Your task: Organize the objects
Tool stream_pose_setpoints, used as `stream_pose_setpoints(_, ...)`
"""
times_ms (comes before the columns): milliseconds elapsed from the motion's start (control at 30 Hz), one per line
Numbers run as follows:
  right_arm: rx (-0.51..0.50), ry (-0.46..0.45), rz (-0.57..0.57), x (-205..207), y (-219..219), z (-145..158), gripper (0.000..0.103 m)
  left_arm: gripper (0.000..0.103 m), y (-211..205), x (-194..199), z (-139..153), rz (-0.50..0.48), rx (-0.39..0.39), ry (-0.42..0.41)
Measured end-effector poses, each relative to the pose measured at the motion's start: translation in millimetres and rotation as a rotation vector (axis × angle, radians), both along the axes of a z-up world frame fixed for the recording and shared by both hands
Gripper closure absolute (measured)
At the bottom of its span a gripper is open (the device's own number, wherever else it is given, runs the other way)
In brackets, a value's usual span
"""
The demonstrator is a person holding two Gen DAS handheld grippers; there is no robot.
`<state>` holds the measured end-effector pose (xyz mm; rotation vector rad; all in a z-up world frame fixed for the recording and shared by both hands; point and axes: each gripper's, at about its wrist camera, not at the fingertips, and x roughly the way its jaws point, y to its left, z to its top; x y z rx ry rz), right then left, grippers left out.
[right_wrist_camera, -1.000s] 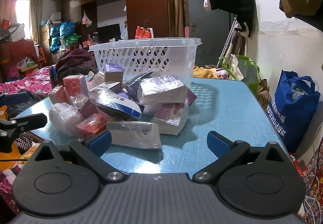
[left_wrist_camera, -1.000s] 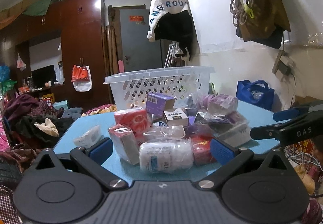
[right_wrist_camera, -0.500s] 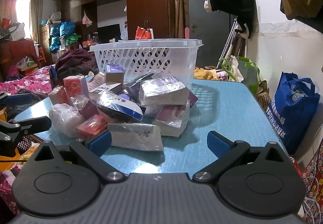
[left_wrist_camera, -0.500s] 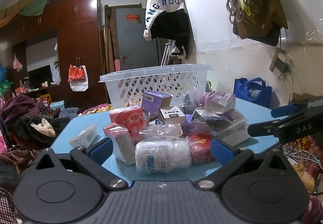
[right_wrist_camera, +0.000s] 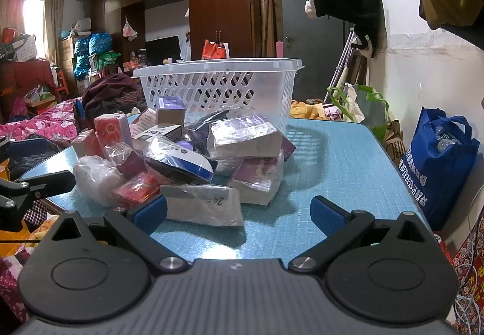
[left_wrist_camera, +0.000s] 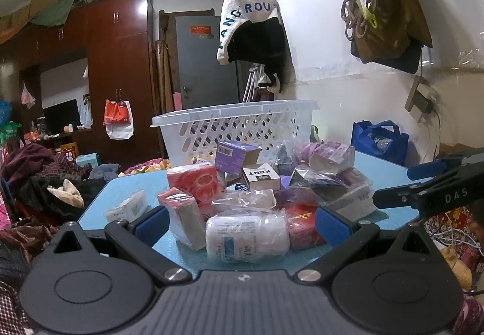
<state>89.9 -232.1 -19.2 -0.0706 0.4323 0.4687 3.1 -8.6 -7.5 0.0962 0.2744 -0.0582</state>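
Note:
A heap of small boxes and bagged packets lies on the blue table [right_wrist_camera: 338,159], in front of a white slotted basket [left_wrist_camera: 242,129] [right_wrist_camera: 217,87]. Nearest my left gripper [left_wrist_camera: 242,223] is a white wrapped roll [left_wrist_camera: 246,235], with red boxes [left_wrist_camera: 193,180] and a KENT box [left_wrist_camera: 261,176] behind it. The left gripper is open, its blue pads either side of the roll and short of it. My right gripper [right_wrist_camera: 239,214] is open too, facing a flat bagged packet [right_wrist_camera: 205,205] at the heap's near edge. Each gripper shows at the other view's edge.
Bare table top stretches right of the heap in the right wrist view. A blue bag [right_wrist_camera: 441,162] stands on the floor by the wall. Clothes hang on the wall [left_wrist_camera: 254,26]. A bed with piled clothing [right_wrist_camera: 45,123] lies to the left, wardrobes behind.
Both views have shifted only slightly; the left gripper's view has drifted a little relative to the heap. No item has moved and both grippers stay open.

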Motion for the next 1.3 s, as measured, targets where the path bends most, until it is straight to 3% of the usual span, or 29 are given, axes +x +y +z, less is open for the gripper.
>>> stream_pose_setpoints(1300, -0.003, -0.003, -0.004, 0.9, -1.6, 1.8, 0.000, 0.000, 6.3, 3.9, -0.2, 0.000, -0.026, 0.005)
